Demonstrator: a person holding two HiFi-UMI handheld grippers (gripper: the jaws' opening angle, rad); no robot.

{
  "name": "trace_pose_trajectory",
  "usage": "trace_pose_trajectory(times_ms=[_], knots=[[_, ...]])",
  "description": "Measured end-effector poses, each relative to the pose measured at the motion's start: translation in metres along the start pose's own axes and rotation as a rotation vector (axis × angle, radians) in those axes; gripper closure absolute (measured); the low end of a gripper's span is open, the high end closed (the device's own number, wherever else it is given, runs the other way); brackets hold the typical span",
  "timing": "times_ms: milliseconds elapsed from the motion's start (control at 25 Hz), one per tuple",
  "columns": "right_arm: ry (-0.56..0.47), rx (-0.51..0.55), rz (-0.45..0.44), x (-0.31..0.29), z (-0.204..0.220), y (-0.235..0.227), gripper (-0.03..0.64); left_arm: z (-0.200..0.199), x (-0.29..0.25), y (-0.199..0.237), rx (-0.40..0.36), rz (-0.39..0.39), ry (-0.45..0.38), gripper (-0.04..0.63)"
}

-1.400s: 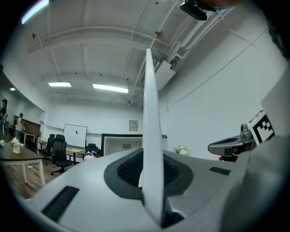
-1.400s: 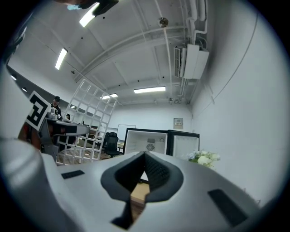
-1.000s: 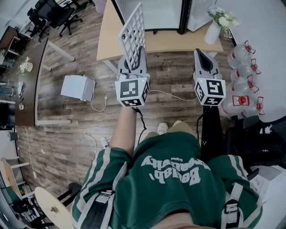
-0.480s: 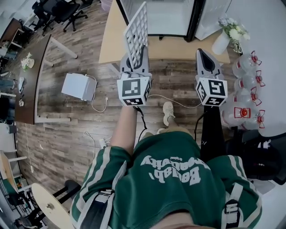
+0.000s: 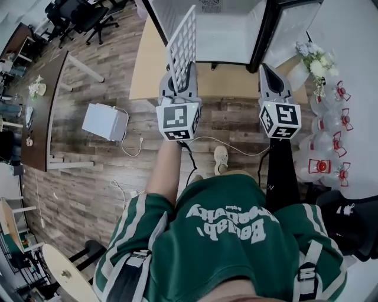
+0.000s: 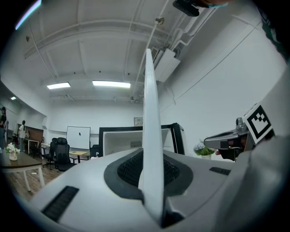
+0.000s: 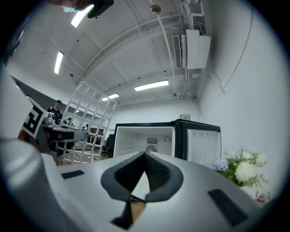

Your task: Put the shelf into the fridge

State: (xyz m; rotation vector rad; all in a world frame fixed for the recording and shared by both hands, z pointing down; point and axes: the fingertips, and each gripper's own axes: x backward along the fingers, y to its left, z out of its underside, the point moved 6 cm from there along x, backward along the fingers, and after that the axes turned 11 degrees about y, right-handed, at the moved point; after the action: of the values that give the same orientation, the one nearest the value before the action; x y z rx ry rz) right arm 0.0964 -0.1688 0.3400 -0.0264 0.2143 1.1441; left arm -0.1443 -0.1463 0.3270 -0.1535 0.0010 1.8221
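A white wire shelf [image 5: 183, 41] stands on edge, pointing ahead, and my left gripper [image 5: 179, 71] is shut on its near edge. In the left gripper view the shelf [image 6: 152, 131] rises as a thin white blade from between the pads of my left gripper [image 6: 153, 181]. An open black fridge [image 5: 227, 32] with a white inside stands on a wooden table [image 5: 147, 68] straight ahead, its door [image 5: 286, 26] swung to the right. My right gripper [image 5: 267, 69] is level beside the left one, shut and empty. In the right gripper view my right gripper [image 7: 145, 156] faces the fridge [image 7: 147, 142], with the shelf [image 7: 90, 124] at left.
A vase of flowers [image 5: 313, 59] stands at the table's right end. Several water bottles [image 5: 331, 135] sit on the floor at right. A white box [image 5: 105, 121] with a cable lies on the floor at left. A dark desk [image 5: 41, 100] and office chairs [image 5: 77, 15] are further left.
Both grippers and the person have moved forward toward the fridge, which now looms larger at the top. The shelf stays held on edge in the left gripper.
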Motion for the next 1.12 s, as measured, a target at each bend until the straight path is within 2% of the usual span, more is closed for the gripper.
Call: trace_pose_trajectory(times_ms=[200, 400, 520, 840, 1120], knots=[[0.015, -0.003, -0.012, -0.031, 0.003, -0.025, 0.614, -0.001, -0.037, 0.002, -0.023, -0.014, 0.021, 0.551], [0.012, -0.006, -0.026, -0.059, 0.003, -0.045, 0.614, 0.001, -0.066, 0.003, -0.137, -0.057, 0.037, 0.551], [0.005, -0.008, -0.027, -0.070, 0.003, -0.055, 0.614, 0.001, -0.079, 0.003, -0.229, -0.093, 0.055, 0.551], [-0.010, -0.027, -0.034, -0.089, 0.001, -0.072, 0.614, 0.001, -0.111, -0.008, -0.537, -0.158, 0.130, 0.549], [-0.014, -0.046, -0.035, -0.094, 0.005, -0.077, 0.614, -0.005, -0.120, -0.024, -0.749, -0.181, 0.123, 0.549]])
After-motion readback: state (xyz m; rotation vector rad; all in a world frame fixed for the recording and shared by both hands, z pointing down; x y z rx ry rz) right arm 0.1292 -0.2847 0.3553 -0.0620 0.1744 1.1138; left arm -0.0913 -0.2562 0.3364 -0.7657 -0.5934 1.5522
